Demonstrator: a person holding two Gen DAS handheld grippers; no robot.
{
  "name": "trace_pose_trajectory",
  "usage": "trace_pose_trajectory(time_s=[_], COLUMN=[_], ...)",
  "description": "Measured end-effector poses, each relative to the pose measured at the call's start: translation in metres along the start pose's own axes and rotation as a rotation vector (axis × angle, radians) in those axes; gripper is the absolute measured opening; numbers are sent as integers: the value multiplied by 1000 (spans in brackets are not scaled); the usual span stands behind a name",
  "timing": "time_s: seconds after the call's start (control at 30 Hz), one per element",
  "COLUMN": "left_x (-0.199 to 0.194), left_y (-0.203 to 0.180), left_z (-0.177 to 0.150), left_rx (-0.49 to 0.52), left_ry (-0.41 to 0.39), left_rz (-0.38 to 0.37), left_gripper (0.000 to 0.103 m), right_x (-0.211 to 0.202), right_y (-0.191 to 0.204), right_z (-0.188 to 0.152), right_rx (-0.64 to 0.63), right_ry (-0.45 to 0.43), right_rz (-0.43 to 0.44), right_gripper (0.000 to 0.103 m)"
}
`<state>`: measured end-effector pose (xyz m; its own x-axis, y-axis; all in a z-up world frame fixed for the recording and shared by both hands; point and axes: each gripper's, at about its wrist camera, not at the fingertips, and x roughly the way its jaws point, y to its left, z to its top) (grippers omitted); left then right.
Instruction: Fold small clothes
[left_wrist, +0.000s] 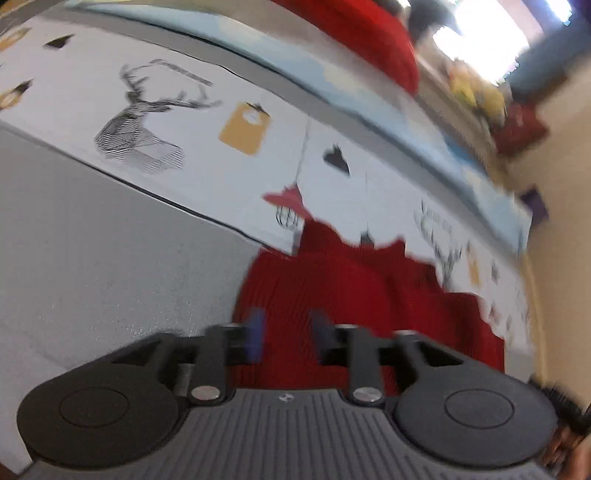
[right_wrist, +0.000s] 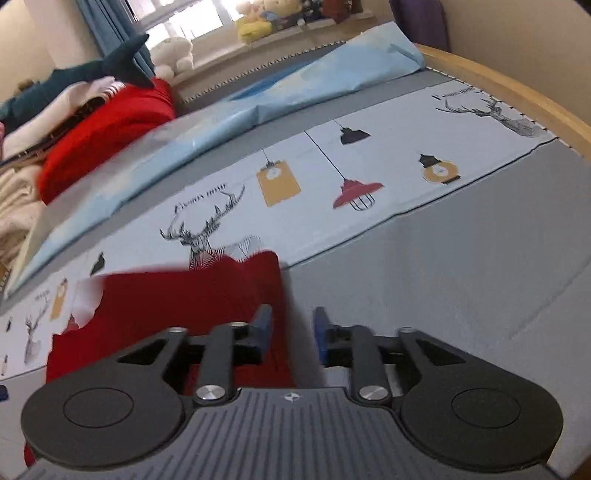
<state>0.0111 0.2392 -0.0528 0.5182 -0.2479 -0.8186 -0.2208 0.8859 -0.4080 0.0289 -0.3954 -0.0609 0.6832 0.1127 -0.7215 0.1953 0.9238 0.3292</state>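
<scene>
Currently your left gripper (left_wrist: 286, 338) has its blue pads parted, nothing between them, over the red knitted garment (left_wrist: 354, 295). Your right gripper (right_wrist: 293, 332) is likewise parted and empty at the garment's right edge. That garment lies on the grey bedspread (right_wrist: 461, 280), overlapping its white deer-and-lamp printed band (right_wrist: 369, 162). Beyond: a light blue folded sheet (right_wrist: 295, 88).

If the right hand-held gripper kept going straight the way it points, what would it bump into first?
Most likely the right-hand edge of the red garment on the grey bed sheet. The right hand-held gripper straddles that edge with open jaws, though blur makes depth uncertain.
</scene>
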Motion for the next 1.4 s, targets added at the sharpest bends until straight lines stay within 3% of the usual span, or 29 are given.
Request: trace_pose_trajectory(time_s=[0.07,0.3,0.67,0.7,0.77,0.83,0.87,0.9,1.03,1.17,1.27,1.33,1.4], left_x=[9,37,79,81,85,85,83,80,42,5,6,25,47], left_y=[-4,-13,3,5,8,5,2,-2,-25,-49,-55,-54,-45], left_z=[-5,-16,-12,-12,-12,-13,-13,-12,-2,4,10,12,13], left_rx=[56,53,-26,-34,-44,-40,-21,-2,92,168,162,159,112], left_ry=[18,38,125,130,132,121,116,107,-59,-267,-310,-229,-132], left_rz=[42,106,106,95,94,106,114,114,140,153,120,120,153], left_gripper=[46,46,50,50,50,34,14,12,10,10,10,11,13], right_x=[7,27,57,58,60,60,60,58,40,3,-17,-3,28], right_y=[-7,-4,14,15,17,16,15,13,13,25,24,18,10], right_z=[-2,-17,-25,-25,-25,-24,-23,-21,-8,6,17,23,23], right_rx=[17,44,8,5,-10,-12,4,23,45,11,21,59,104], right_ry=[25,69,129,131,124,107,101,92,-14,-282,-444,-375,-201], right_rz=[6,28,37,35,32,23,33,46,69,92,79,79,109], right_gripper=[42,43,44,40,21,12,12,11,9,0,0,0,4])
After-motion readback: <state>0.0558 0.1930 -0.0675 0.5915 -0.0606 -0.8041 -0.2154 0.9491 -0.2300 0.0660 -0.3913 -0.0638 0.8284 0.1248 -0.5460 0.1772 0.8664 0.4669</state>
